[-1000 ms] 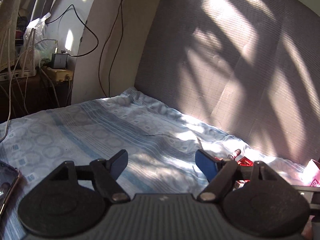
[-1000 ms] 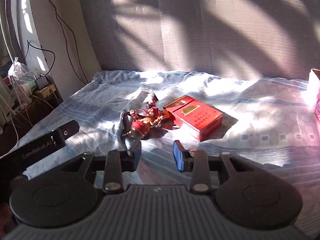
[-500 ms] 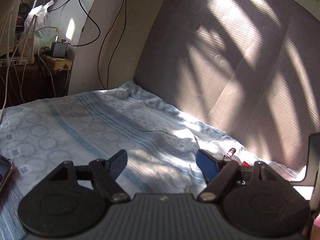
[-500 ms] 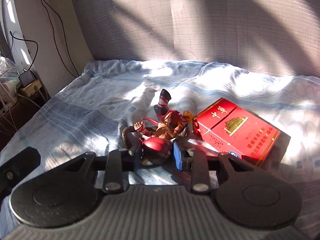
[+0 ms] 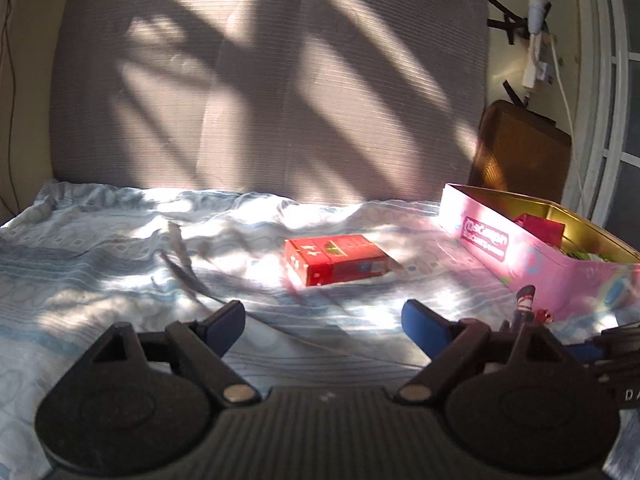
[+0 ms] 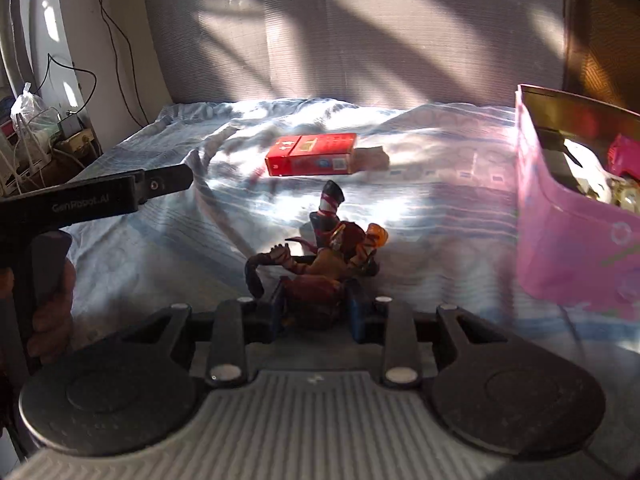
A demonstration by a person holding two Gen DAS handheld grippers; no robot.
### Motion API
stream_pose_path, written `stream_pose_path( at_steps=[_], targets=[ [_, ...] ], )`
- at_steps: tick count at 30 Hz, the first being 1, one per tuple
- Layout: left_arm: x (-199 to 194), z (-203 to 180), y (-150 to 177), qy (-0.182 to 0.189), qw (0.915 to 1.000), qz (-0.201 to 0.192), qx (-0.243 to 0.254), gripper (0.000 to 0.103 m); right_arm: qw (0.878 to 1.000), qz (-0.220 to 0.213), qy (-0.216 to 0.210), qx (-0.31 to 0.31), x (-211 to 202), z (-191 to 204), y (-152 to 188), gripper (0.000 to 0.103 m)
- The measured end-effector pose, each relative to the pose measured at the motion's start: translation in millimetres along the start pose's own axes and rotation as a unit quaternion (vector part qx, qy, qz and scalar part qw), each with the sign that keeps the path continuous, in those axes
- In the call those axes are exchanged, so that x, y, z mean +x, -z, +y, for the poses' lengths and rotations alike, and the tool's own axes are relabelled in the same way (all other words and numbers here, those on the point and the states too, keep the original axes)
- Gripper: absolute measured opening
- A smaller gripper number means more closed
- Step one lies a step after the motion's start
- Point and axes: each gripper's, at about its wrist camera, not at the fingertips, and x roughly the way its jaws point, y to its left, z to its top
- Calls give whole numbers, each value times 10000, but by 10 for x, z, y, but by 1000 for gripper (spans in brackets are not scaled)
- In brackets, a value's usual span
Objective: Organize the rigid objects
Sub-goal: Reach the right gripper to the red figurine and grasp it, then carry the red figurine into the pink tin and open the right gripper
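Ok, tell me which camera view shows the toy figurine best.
The right wrist view: the toy figurine sits centred, clamped in the right gripper. The left wrist view shows only its striped leg poking up at the lower right, behind the left gripper's finger.

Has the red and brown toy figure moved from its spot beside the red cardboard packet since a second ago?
Yes. The toy figure, gripped in the right tongs, now sits clear of the red packet, nearer the pink box.

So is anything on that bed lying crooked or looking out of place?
Only mildly. The red box lies flat and askew on the rumpled sheet, outside the pink tin that already holds other things. The toy figure is upended, one leg in the air, pinched in the right gripper.
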Motion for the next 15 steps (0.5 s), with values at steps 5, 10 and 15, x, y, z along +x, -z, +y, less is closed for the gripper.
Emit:
stream_pose_path(
  at_steps=[5,10,15],
  targets=[
    [75,-764,70,1541,9860,643,-28,83,9949,-397,781,506,-587,-432,402,35],
    [320,-1505,128,2732,9525,1325,-236,73,9828,-702,1575,656,-936,-682,639,37],
    [471,-1910,81,3022,9389,1635,-189,67,9807,-921,1543,768,-1190,-860,772,47]
  ],
)
